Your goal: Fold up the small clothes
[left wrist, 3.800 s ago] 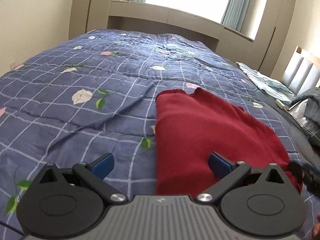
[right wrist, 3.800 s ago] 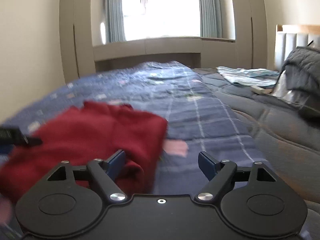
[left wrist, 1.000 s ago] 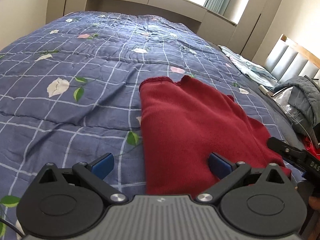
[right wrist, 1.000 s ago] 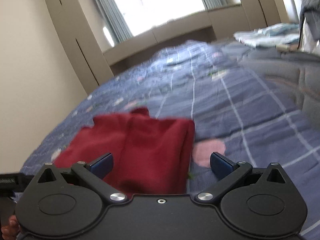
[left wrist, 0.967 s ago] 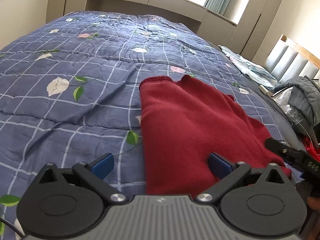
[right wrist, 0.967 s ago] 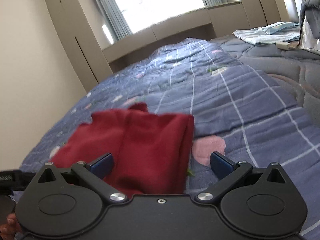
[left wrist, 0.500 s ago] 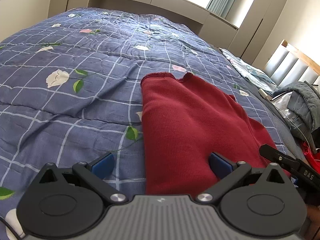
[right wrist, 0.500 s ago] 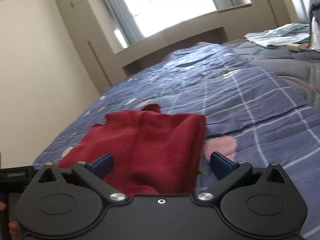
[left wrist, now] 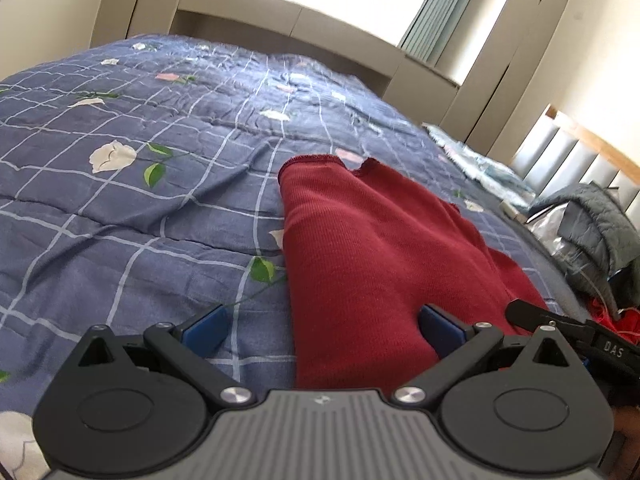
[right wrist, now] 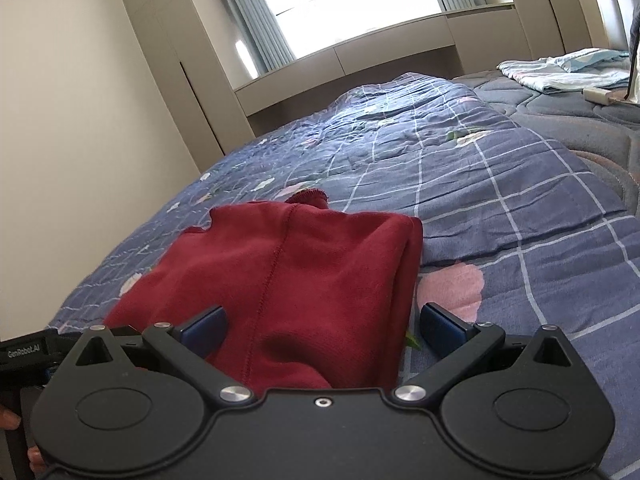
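A dark red knit garment (left wrist: 372, 248) lies folded lengthwise on the blue checked quilt (left wrist: 132, 200), its ribbed hem at the far end. My left gripper (left wrist: 322, 326) is open at the garment's near left corner, the left fold edge running between its blue pads. In the right wrist view the same red garment (right wrist: 296, 272) has its right fold edge between the pads of my open right gripper (right wrist: 322, 326), which sits at the near right corner. The other gripper's body (left wrist: 576, 336) shows at the right of the left view. Neither holds cloth.
A grey quilted jacket (left wrist: 596, 224) and a shiny bag lie at the bed's right side by the slatted headboard (left wrist: 560, 152). Light blue folded cloth (right wrist: 560, 68) and a white charger (right wrist: 598, 95) rest farther off. Wardrobes and a window stand beyond.
Both grippers have dropped lower and closer to the garment's near edge, staying open. The garment itself has not moved.
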The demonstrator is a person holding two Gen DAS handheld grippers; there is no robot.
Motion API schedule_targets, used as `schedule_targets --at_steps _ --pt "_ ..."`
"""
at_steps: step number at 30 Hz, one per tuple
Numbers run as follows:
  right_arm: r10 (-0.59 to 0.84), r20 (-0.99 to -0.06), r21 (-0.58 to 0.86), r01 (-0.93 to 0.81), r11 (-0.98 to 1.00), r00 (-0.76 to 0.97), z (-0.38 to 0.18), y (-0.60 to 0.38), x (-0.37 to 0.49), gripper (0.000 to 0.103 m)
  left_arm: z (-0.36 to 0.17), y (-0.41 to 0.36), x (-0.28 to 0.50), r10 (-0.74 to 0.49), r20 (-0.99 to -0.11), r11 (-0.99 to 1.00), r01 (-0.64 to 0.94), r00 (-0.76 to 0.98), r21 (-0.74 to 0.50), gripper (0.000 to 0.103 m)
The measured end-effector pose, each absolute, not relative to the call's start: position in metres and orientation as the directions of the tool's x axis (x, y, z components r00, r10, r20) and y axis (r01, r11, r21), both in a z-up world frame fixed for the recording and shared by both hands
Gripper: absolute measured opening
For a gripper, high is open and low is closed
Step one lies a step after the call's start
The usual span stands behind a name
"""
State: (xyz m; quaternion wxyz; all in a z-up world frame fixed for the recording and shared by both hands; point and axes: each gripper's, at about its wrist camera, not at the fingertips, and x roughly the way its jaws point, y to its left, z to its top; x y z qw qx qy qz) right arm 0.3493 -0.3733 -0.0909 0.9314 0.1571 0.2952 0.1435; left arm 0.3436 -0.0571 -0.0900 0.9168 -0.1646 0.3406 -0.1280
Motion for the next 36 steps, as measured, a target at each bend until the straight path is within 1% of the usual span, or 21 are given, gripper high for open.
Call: schedule_targets --at_steps 4,11,17,19,21,22,24,27,30,34,36 --pt "0.346 -0.521 0.351 -0.174 0.920 0.780 -0.091 -0.369 0.351 0.103 -0.091 -0.057 0.342 -0.343 -0.574 0.914 0.122 0.744 -0.387 0.103" --pt "0.351 -0.515 0.360 -0.174 0.917 0.782 -0.092 -0.372 0.351 0.102 -0.091 -0.059 0.340 -0.325 -0.569 0.921 0.115 0.756 -0.373 0.103" --pt "0.353 -0.503 0.369 -0.173 0.913 0.789 -0.091 -0.374 0.349 0.097 -0.082 -0.062 0.345 -0.315 -0.619 0.926 0.091 0.719 -0.365 0.103" --pt "0.354 -0.501 0.369 -0.175 0.913 0.790 -0.090 -0.374 0.349 0.093 -0.080 -0.060 0.348 -0.319 -0.640 0.924 0.078 0.699 -0.375 0.103" --pt "0.357 -0.494 0.369 -0.180 0.912 0.793 -0.090 -0.374 0.347 0.080 -0.078 -0.060 0.350 -0.314 -0.661 0.925 0.064 0.682 -0.374 0.103" --pt "0.364 -0.486 0.373 -0.188 0.908 0.794 -0.089 -0.375 0.346 0.077 -0.077 -0.061 0.351 -0.306 -0.674 0.928 0.051 0.672 -0.369 0.103" --pt "0.380 -0.475 0.382 -0.203 0.901 0.794 -0.088 -0.375 0.344 0.065 -0.074 -0.063 0.353 -0.290 -0.701 0.932 0.025 0.652 -0.362 0.103" --pt "0.395 -0.465 0.389 -0.218 0.895 0.792 -0.087 -0.374 0.343 0.055 -0.067 -0.065 0.358 -0.267 -0.745 0.937 -0.014 0.612 -0.348 0.103" --pt "0.400 -0.461 0.382 -0.230 0.895 0.792 -0.086 -0.372 0.341 0.051 -0.062 -0.067 0.362 -0.249 -0.773 0.945 -0.026 0.584 -0.325 0.103" --pt "0.404 -0.460 0.391 -0.229 0.892 0.791 -0.086 -0.372 0.341 0.052 -0.058 -0.071 0.369 -0.244 -0.807 0.952 -0.025 0.538 -0.305 0.103" --pt "0.412 -0.459 0.407 -0.226 0.885 0.787 -0.087 -0.373 0.342 0.052 -0.058 -0.071 0.376 -0.258 -0.829 0.947 -0.040 0.496 -0.319 0.103"
